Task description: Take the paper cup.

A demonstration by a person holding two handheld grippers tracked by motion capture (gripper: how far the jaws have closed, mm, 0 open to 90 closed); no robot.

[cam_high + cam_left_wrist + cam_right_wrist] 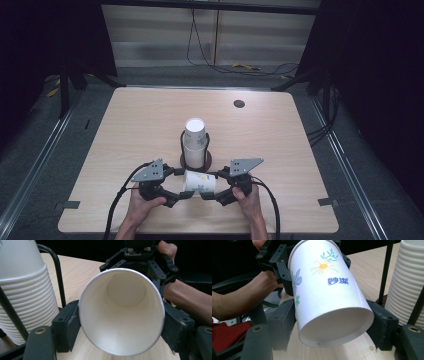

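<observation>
Left gripper [186, 194] has its jaws closed onto the rim end of the cup [200, 182], pads pressing either side of the open mouth (left gripper view looks straight down inside it, to the bottom).

The cup lies on its side in the air, just above the bench [125, 130] near the middle of the front edge, spanning the two grippers. Held at both ends like this it can't swing or slip, which makes sense for a handover or for pulling two nested cups apart. Can't tell which.

Right gripper [214, 192] has its jaws closed on the base end; the right gripper view shows the recessed bottom facing that camera and the flower print on the wall. Both sets of jaws are open only as wide as the cup, and the wall shows no denting, so the squeeze looks light.

Just behind the cup, toward bench centre, stands the stack [194, 142] of nested cups, mouths down, in a black wire holder [182, 150] (keeps the column from toppling). Cup and stack are close but apart.
</observation>
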